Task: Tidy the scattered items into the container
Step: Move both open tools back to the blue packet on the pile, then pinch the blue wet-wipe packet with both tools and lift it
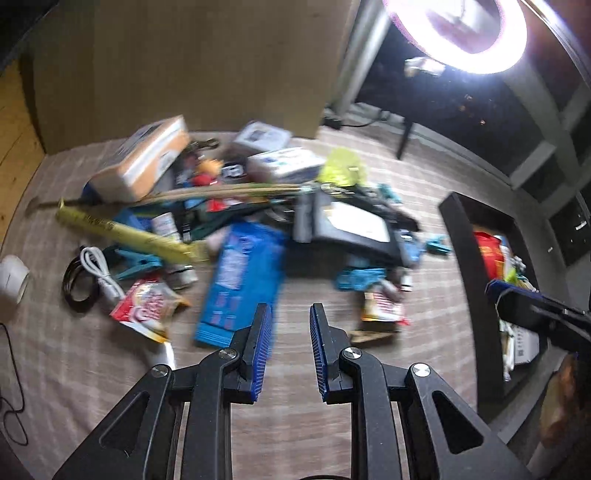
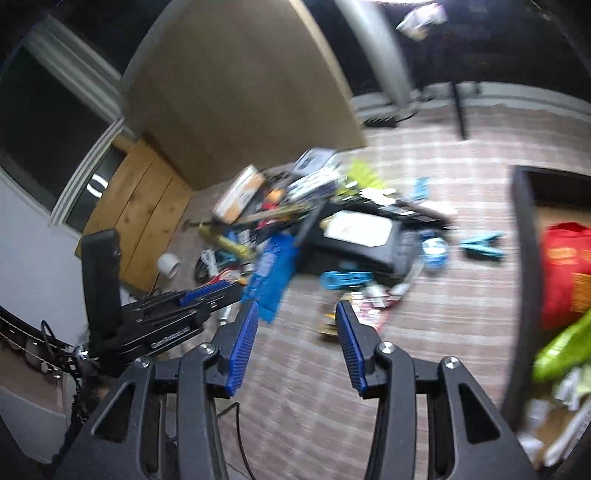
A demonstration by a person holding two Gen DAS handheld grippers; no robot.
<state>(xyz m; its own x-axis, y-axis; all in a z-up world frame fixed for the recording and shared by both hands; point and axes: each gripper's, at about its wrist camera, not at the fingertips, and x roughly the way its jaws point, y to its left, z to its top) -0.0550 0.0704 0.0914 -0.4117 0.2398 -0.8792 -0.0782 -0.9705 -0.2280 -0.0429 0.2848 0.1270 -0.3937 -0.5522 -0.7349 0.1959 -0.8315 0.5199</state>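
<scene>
A pile of scattered items lies on the striped rug: a blue packet (image 1: 242, 284), a red and white snack bag (image 1: 147, 308), a yellow tube (image 1: 122, 232), a coiled white cable (image 1: 99, 273) and a black tablet-like device (image 1: 354, 229). My left gripper (image 1: 291, 314) is open and empty, just short of the blue packet. My right gripper (image 2: 295, 314) is open and empty, above the rug near the pile. The dark-framed container (image 2: 521, 258) on the right holds a red bag (image 2: 565, 269) and green packaging. The blue packet (image 2: 271, 280) also shows in the right wrist view.
A large cardboard box (image 1: 192, 66) stands behind the pile. A white roll (image 1: 13, 280) lies at the far left. A ring light (image 1: 476, 33) shines at top right. Teal clips (image 2: 484, 245) lie between the pile and the container. The left gripper (image 2: 207, 295) shows in the right wrist view.
</scene>
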